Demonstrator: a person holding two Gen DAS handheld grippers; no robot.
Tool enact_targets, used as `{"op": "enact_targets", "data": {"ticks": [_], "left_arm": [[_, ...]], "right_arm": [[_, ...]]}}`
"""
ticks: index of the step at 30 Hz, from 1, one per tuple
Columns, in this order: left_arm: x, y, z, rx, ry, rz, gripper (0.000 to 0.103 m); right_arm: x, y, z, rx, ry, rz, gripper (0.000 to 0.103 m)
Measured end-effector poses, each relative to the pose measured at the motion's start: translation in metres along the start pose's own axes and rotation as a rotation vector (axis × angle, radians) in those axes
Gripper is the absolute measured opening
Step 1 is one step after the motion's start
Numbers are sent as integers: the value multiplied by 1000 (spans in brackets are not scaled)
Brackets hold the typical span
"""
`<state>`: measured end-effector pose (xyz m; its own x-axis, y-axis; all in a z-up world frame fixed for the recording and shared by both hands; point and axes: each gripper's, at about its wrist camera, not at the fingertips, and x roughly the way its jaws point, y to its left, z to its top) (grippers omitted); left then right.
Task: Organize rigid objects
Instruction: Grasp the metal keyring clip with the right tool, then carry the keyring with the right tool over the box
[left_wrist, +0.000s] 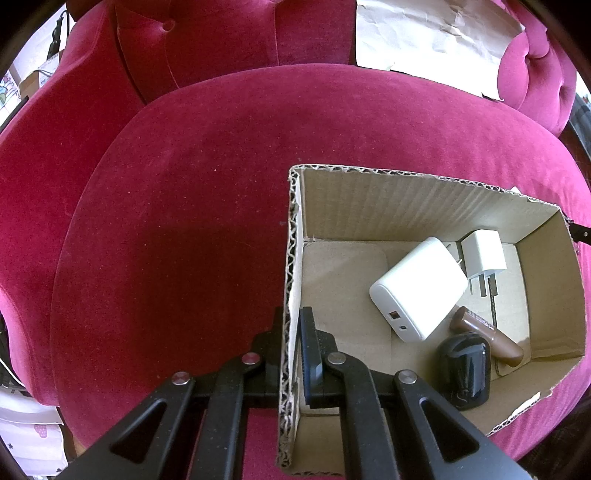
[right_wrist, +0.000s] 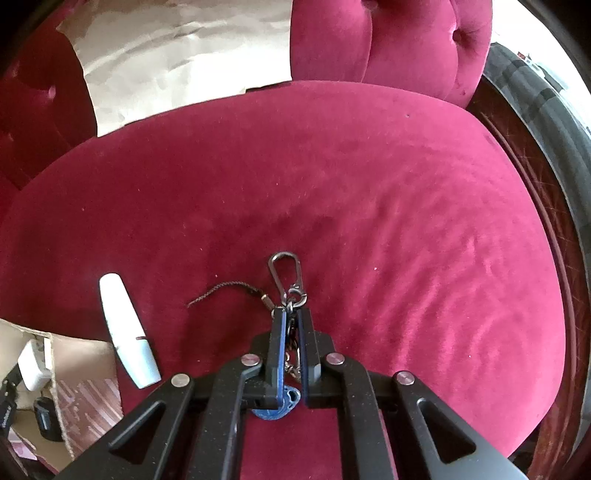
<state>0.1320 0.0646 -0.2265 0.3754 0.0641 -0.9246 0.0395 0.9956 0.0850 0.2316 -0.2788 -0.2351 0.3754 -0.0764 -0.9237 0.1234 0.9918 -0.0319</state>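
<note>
Pinching keychain (right_wrist: 290, 325) between right tongs (right_wrist: 291, 317), left tongs (left_wrist: 291, 328) clamping cardboard box (left_wrist: 291, 258) wall.

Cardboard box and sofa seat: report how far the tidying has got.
Done: the cardboard box already holds a large white charger, a small white plug, a brown tube and a black gadget. In hand: the left gripper clamps the box wall; the right gripper grips the keychain. Left: the white tube on the seat.
</note>
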Motion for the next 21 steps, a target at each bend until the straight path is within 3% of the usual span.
{"op": "enact_targets", "data": {"ticks": [21], "left_arm": [[0,0,0,0,0,0,6]], "right_arm": [[-64,-4,-3,-16,-112,19,4]]}}
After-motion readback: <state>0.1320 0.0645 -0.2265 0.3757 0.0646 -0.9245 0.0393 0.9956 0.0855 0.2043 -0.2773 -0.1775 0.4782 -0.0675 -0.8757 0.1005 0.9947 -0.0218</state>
